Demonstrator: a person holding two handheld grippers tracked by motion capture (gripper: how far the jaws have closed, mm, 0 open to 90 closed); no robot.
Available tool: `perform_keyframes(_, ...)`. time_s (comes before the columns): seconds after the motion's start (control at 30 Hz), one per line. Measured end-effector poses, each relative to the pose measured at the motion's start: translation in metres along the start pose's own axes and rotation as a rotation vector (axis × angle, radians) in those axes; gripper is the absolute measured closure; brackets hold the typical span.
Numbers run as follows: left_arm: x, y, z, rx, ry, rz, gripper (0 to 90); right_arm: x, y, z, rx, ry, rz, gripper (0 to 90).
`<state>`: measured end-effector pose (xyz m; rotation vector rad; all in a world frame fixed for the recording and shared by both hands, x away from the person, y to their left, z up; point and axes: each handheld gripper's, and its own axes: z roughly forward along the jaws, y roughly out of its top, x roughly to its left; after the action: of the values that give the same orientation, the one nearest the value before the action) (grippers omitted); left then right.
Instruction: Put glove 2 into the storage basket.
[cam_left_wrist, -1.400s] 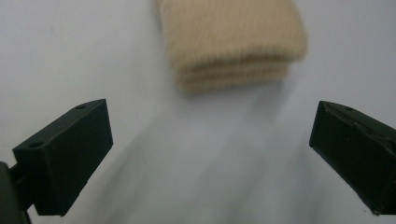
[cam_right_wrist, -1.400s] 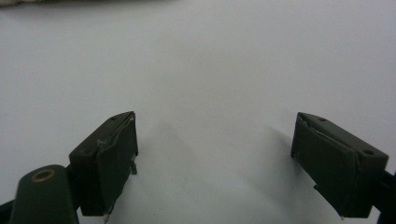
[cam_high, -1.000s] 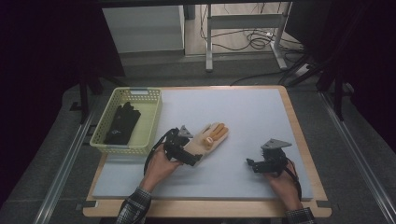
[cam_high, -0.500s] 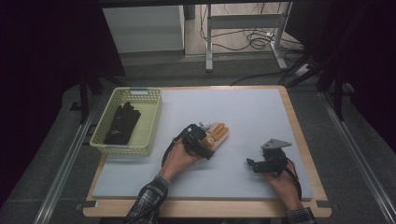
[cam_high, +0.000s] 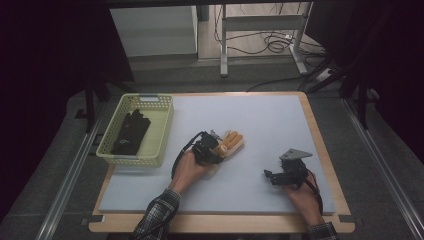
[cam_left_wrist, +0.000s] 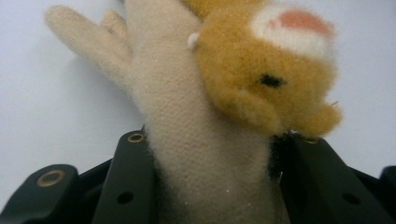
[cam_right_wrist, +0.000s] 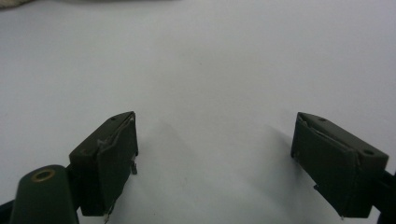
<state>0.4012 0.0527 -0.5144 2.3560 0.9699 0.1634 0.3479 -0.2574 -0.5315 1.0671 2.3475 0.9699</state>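
Table, pale blue pad on a wooden frame, carries everything in this scene. Next in size is the green basket at its left edge, with a black glove lying inside. Near the middle of the pad lies the cream glove with an orange plush animal face on it, the thing I am working on; it rests flat on the pad, well apart from the basket. My left gripper sits at the cuff end of that glove, and in the left gripper view the jaws have just been closing and now pinch the cream knit of the glove between them, the plush face just above the pads. My right gripper rests on the pad toward the right, apart from the glove, its jaws spread wide with nothing but bare pad between them. I judge the step in hand to be the grasp itself, just completed and not yet lifted. The next move, as I read it, calls for raising the glove clear of the pad, carrying it leftward over the basket rim without snagging the fingers, then letting go beside the black glove.
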Motion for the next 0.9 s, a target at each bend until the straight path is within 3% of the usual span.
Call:
perform_keyframes(0.17,0.005,0.002,-0.01,-0.021,0.01,-0.019,60.0,0.0,0.0,0.0,0.0,0.0,0.0,14.6)
perform_keyframes(0.43,0.016,0.011,-0.04,-0.059,0.036,-0.038,59.2,0.0,0.0,0.0,-0.001,0.0,-0.001,14.6)
perform_keyframes(0.7,0.033,0.019,-0.073,-0.08,0.088,-0.057,58.6,0.0,0.0,0.0,-0.003,-0.001,-0.004,14.6)
perform_keyframes(0.9,0.049,0.022,-0.099,-0.087,0.154,-0.072,58.4,0.0,0.0,0.0,-0.004,-0.001,-0.005,14.6)
